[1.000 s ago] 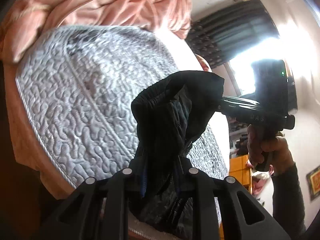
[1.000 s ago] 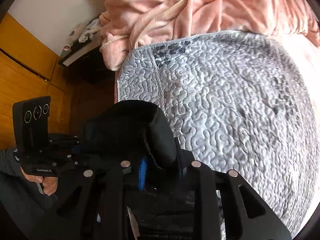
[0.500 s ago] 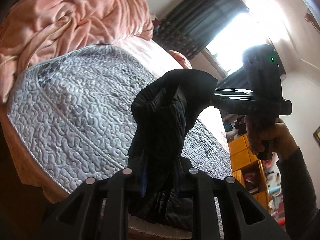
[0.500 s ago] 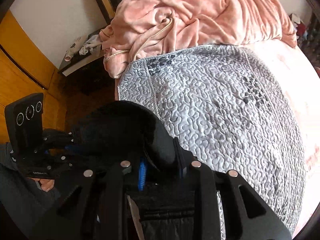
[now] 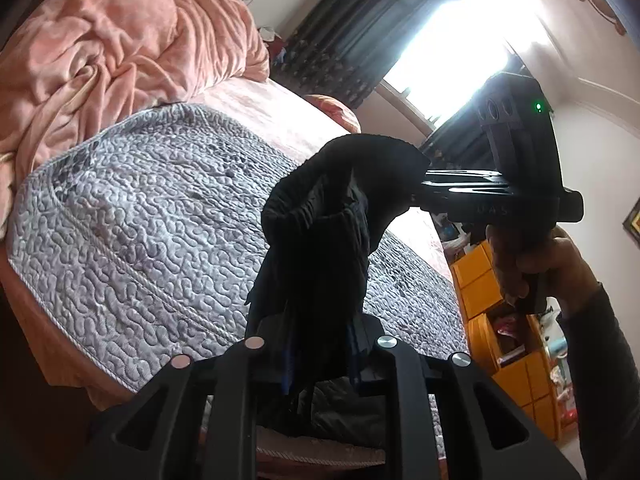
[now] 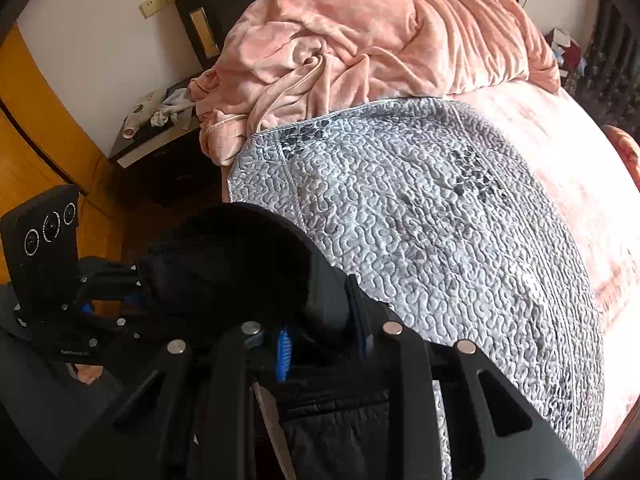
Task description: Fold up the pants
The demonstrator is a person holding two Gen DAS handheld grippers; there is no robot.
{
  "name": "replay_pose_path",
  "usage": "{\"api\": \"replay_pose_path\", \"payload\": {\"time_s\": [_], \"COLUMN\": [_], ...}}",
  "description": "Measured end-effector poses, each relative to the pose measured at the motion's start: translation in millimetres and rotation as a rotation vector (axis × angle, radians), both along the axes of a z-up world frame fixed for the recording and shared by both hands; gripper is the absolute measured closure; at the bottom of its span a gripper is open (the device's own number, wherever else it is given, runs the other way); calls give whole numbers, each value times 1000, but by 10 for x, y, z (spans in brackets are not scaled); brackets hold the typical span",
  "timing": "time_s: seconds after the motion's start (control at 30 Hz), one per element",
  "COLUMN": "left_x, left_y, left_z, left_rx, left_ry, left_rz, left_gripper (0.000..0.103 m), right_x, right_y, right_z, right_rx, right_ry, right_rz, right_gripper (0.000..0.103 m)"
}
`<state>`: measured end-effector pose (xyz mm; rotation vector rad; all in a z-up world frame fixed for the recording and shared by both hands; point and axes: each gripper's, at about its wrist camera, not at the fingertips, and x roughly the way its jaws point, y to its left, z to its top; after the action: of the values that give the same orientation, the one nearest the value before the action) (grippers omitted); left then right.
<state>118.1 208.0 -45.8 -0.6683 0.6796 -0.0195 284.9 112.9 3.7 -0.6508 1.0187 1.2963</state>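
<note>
Pants of black, soft, crumpled fabric [image 5: 320, 240] hang in the air in front of me, lifted above the grey quilted bedspread with its wavy stitched pattern [image 5: 132, 232]. My left gripper, a black two-finger tool [image 5: 320, 344], is clenched on a bunched part of the cloth; I can see the fabric pinched between its blue-lined pads [image 5: 286, 372] in the left wrist view, with a dark fold trailing down beneath the fingers towards the near edge of the bed. My right gripper [image 5: 420, 190] comes in from the right of that same view, its fingers buried in the upper corner of the garment and clamped on it — the bare hand [image 5: 528, 264] wrapped around its handle shows below. From the right wrist camera the pants [image 6: 228, 264] form a dark hump stretching from my right gripper [image 6: 320, 336] across to the left gripper [image 6: 132, 280], which bites into the far end of the cloth at the left edge of the frame. Behind the bedspread [image 6: 440, 240] a rumpled pink plush blanket [image 6: 360, 40] is heaped at the head of the bed. A dark nightstand [image 6: 160, 152] stands just beside the bed, with small pale items on top that I can't make out.
</note>
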Motion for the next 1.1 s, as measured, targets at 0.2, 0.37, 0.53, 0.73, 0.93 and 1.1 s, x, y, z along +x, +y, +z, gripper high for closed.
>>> {"api": "replay_pose_path", "payload": {"time_s": [0.2, 0.37, 0.53, 0.73, 0.93, 1.1], "left_x": [-6, -3, -4, -31, -61, -44], "left_y": [-183, -344, -502, -667, -838, -985], "left_z": [99, 162, 201, 229, 254, 250], "left_rx": [27, 51, 78, 99, 128, 156], "left_ry": [-8, -15, -21, -26, -29, -32], "left_rz": [-39, -72, -100, -128, -156, -190], "left_gripper": [83, 83, 83, 83, 83, 83], "right_x": [-42, -76, -120, -190, -266, -289], "right_y": [-213, -400, -588, -781, -950, -1100], "right_z": [81, 135, 174, 189, 203, 192], "right_rx": [11, 14, 12, 13, 5, 0], "right_ry": [-20, -37, -55, -71, -95, -112], "right_rz": [-31, -61, -91, -122, -148, -178], "right_gripper": [80, 80, 80, 80, 80, 80]}}
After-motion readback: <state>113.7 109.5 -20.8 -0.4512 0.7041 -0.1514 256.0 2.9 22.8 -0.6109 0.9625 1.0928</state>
